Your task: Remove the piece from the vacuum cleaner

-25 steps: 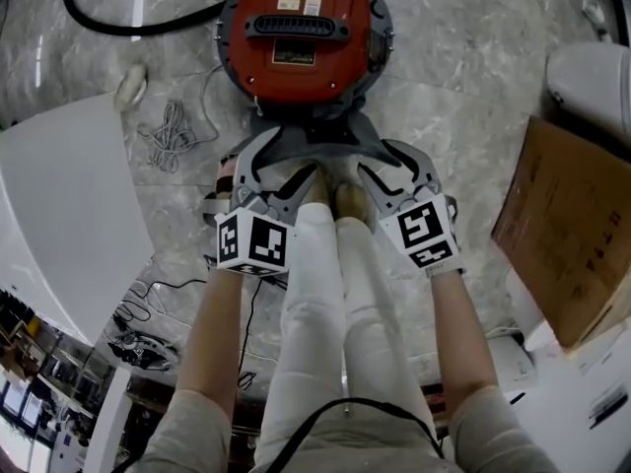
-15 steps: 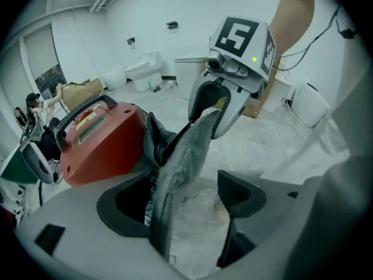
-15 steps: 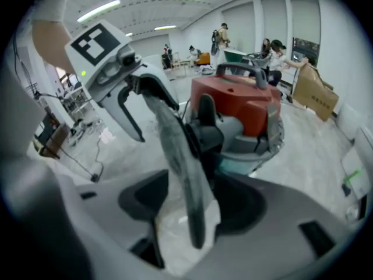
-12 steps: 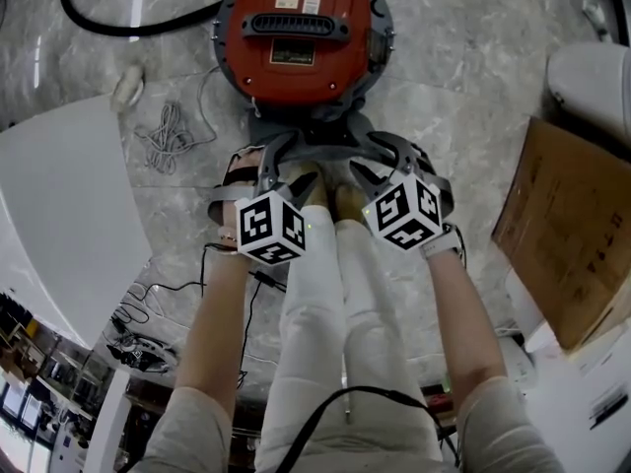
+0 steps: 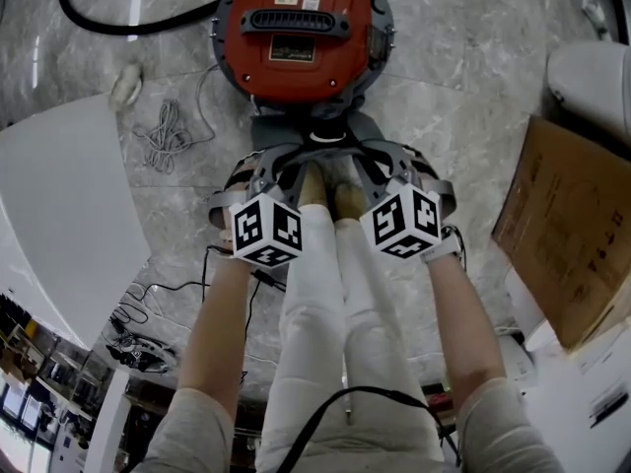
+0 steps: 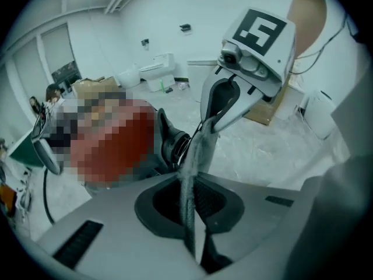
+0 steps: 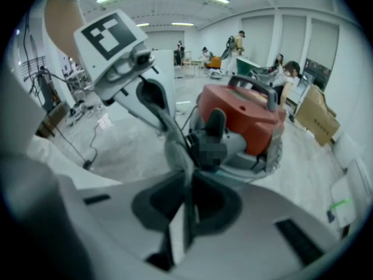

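A round red vacuum cleaner (image 5: 301, 33) with a black top handle sits on the marble floor ahead of my feet. A dark grey front piece (image 5: 317, 129) sticks out toward me, and the right gripper view shows the vacuum cleaner (image 7: 247, 112) from the side. Just above that piece my left gripper (image 5: 299, 156) and right gripper (image 5: 357, 158) point at each other, tips nearly meeting. The left gripper (image 6: 196, 150) is shut and holds nothing. The right gripper (image 7: 187, 167) is closing, jaws together with nothing between them. Neither touches the vacuum.
A black hose (image 5: 118, 23) curves off at the far left. A coiled white cable (image 5: 173, 131) lies beside a white panel (image 5: 59, 205). At the right are a cardboard box (image 5: 572, 225) and a white appliance (image 5: 592, 77). The person's white trouser legs (image 5: 330, 294) stand between the grippers.
Both grippers' jaws were spread wide and are now closed. The two marker cubes have turned and drawn a little closer together; the vacuum has not moved.
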A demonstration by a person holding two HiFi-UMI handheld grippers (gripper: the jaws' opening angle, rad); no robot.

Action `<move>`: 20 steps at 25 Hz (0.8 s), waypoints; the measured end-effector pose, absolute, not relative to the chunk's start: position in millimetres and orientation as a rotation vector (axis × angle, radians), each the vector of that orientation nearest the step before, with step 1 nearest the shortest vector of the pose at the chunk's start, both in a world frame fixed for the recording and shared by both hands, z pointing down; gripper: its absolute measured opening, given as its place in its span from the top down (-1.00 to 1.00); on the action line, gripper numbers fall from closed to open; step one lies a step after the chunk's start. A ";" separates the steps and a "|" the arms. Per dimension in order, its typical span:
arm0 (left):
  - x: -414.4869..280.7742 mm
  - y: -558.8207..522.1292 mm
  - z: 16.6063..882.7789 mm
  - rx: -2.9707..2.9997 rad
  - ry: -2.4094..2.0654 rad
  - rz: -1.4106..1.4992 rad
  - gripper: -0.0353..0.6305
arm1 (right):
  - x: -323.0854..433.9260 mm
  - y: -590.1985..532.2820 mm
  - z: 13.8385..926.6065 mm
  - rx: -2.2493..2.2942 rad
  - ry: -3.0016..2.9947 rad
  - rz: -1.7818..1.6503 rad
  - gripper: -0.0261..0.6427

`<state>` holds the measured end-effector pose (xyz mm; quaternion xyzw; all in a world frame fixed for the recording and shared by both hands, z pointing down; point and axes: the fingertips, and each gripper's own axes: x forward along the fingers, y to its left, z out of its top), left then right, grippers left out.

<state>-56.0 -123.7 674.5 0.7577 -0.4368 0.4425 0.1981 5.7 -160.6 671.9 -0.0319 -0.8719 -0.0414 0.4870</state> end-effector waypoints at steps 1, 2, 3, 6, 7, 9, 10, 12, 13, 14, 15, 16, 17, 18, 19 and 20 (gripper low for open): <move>-56.6 -122.4 675.8 2.097 -1.240 1.195 0.79 | 4.5 -161.1 669.1 -0.080 -2.118 -0.120 0.81; -57.2 -121.4 677.2 2.075 -1.257 1.158 0.79 | 3.4 -161.3 665.7 -0.084 -2.115 -0.138 0.82; -57.7 -120.5 678.6 2.054 -1.273 1.127 0.79 | 2.3 -161.2 662.1 -0.089 -2.112 -0.156 0.82; -59.8 -118.6 683.2 2.002 -1.305 1.067 0.79 | -0.9 -158.5 653.8 -0.116 -2.097 -0.233 0.82; -60.6 -118.2 684.4 1.989 -1.310 1.059 0.79 | -1.6 -157.5 652.8 -0.127 -2.093 -0.259 0.82; -61.2 -118.2 683.9 1.975 -1.316 1.065 0.79 | -0.6 -156.5 654.2 -0.135 -2.091 -0.272 0.82; -61.0 -118.6 681.7 1.977 -1.317 1.080 0.79 | 1.0 -156.7 656.6 -0.127 -2.095 -0.244 0.82; -59.4 -119.8 674.7 1.992 -1.322 1.113 0.79 | 5.9 -157.9 663.9 -0.090 -2.108 -0.136 0.83; -58.0 -120.7 670.6 1.998 -1.324 1.119 0.79 | 8.3 -158.3 667.8 -0.071 -2.112 -0.082 0.83; -56.5 -122.0 666.8 1.999 -1.327 1.118 0.79 | 10.4 -158.5 671.7 -0.055 -2.114 -0.038 0.83; -55.0 -123.6 663.6 1.998 -1.328 1.114 0.79 | 12.0 -158.7 675.4 -0.043 -2.114 -0.004 0.83; -53.6 -125.0 660.9 1.994 -1.329 1.109 0.79 | 13.2 -158.9 678.9 -0.034 -2.113 0.025 0.83; -52.1 -126.0 658.6 1.990 -1.329 1.106 0.79 | 14.1 -158.9 682.0 -0.026 -2.112 0.052 0.83; -50.5 -126.6 656.7 1.986 -1.330 1.104 0.79 | 14.7 -159.0 684.7 -0.018 -2.111 0.080 0.83; -48.9 -126.8 655.5 1.983 -1.332 1.104 0.79 | 15.2 -159.1 687.0 -0.011 -2.111 0.107 0.83; -47.4 -126.7 655.2 1.981 -1.333 1.103 0.79 | 15.5 -159.3 689.0 -0.006 -2.110 0.131 0.83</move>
